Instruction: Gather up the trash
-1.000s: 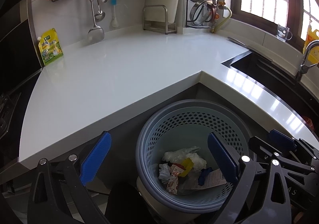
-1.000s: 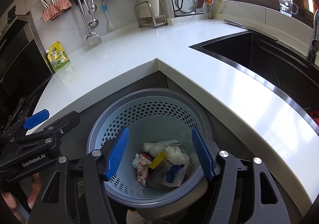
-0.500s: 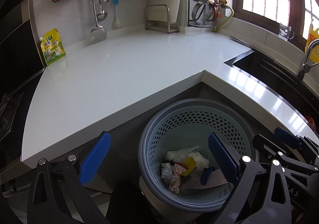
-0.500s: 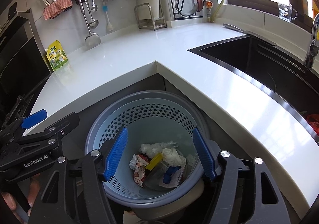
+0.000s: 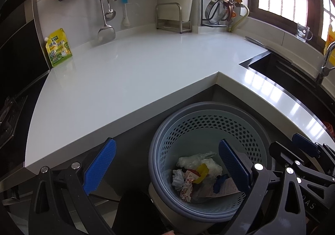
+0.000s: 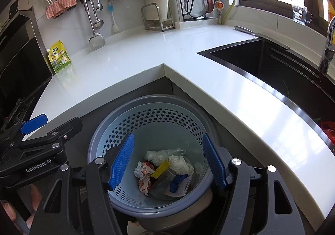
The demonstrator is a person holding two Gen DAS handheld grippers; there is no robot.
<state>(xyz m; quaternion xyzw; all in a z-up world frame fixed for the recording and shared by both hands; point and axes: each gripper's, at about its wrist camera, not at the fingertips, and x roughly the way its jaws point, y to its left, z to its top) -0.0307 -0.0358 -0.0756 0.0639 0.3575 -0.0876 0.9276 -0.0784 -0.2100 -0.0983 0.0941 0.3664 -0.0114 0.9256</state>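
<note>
A grey-blue perforated trash basket (image 5: 209, 115) (image 6: 146, 118) stands on the floor in the inner corner of the white counter. Inside lies a pile of trash (image 5: 201, 174) (image 6: 165, 170): crumpled plastic, tissue, wrappers, a yellow piece and a blue piece. My left gripper (image 5: 165, 164) is open and empty, above the basket's left side. My right gripper (image 6: 167, 161) is open and empty, directly over the basket. Each gripper shows at the edge of the other's view, the right one (image 5: 303, 157) and the left one (image 6: 41, 130).
The white L-shaped counter (image 5: 136, 72) (image 6: 167, 46) wraps around the basket. A yellow-green pouch (image 5: 58, 50) (image 6: 59, 56) leans at its back left. A black sink (image 6: 272, 72) with a faucet (image 6: 328, 46) is on the right. Utensils (image 5: 105, 13) hang on the wall; a metal rack (image 5: 173, 19) stands behind.
Both grippers have drifted slightly; the basket sits a little further right in the left wrist view. Both stay open and empty. The trash has not moved.
</note>
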